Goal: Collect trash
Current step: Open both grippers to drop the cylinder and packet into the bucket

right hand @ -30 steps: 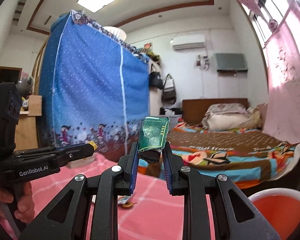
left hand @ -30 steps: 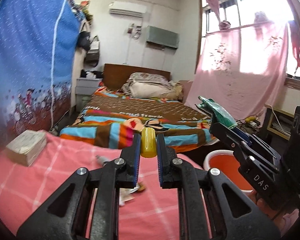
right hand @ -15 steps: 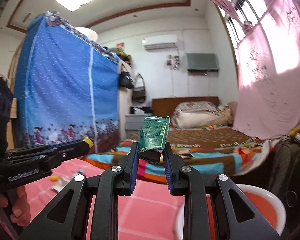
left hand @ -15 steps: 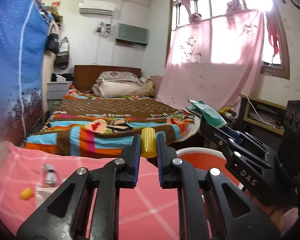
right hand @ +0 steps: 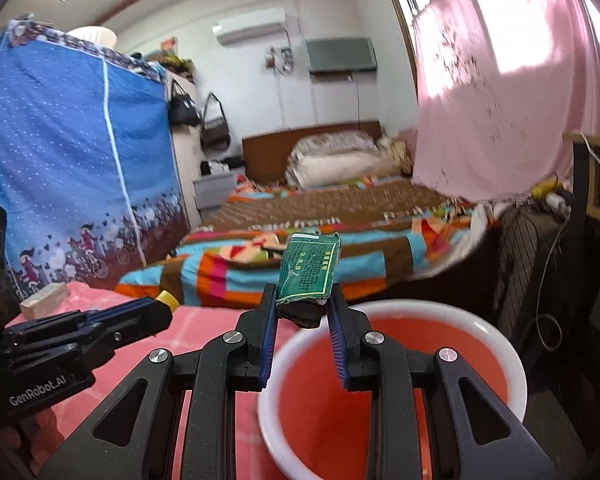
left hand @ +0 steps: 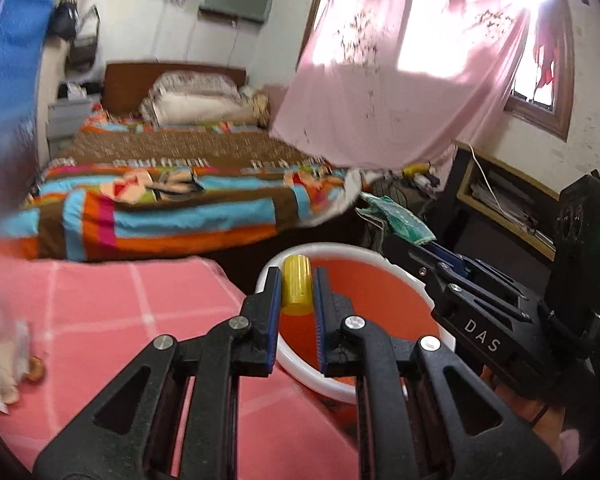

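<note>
Bed (left hand: 160,184): seen across the middle of both views, covered by a striped blanket in brown, blue and orange, with pillows against a wooden headboard.
Pink curtain (left hand: 400,92): hung in the upper right of both views, backlit by the window.
Blue cloth cover (right hand: 72,168): spread over the left of the right wrist view, printed with cyclists along its hem.
Tabletop (left hand: 112,312): laid with a pink checked cloth, filling the lower left of both views.
Basin (left hand: 384,288): red inside with a white rim, placed just beside the tabletop's edge, lower centre-right in both views.
Left gripper (left hand: 296,300): fingers were clamped on a yellow cap (left hand: 297,286), which was held over the basin's near rim; in the right wrist view it was seen at lower left.
Right gripper (right hand: 303,312): fingers were clamped on a crumpled green packet (right hand: 308,272), which stood upright over the basin's far rim; in the left wrist view it was seen at right, reaching over the basin.
Scraps (left hand: 4,360): blurred pale litter was left on the tabletop at the far left edge of the left wrist view.
Pale block (right hand: 44,300): rested on the tabletop's far left corner in the right wrist view.
</note>
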Demonstrator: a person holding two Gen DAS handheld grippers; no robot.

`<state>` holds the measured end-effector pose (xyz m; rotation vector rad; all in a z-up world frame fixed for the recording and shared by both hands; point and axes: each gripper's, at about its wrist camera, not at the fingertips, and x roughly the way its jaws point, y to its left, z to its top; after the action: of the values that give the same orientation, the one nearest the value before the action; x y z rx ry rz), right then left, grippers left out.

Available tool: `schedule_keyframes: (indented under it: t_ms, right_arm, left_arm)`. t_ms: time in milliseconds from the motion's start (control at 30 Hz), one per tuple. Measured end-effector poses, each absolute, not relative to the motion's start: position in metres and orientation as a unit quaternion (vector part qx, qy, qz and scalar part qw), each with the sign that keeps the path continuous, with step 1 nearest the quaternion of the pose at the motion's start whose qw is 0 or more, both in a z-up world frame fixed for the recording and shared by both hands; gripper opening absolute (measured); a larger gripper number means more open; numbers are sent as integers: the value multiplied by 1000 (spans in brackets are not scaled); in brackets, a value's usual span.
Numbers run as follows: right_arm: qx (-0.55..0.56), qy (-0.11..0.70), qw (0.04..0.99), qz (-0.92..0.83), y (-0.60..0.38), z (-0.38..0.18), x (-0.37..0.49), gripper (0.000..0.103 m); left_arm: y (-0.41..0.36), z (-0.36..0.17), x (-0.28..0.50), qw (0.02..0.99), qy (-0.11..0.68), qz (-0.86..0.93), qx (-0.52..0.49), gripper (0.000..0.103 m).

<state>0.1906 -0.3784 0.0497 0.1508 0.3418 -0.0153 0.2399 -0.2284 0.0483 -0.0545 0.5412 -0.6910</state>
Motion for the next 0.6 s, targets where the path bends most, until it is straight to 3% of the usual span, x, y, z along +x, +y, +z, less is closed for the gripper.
schedule_keyframes:
  t_ms: [600]
  right_arm:
    - [106,245,963,-28,-406,26,199,24]
  left_arm:
    - [-277,10,258,855,382,-350,-24,56]
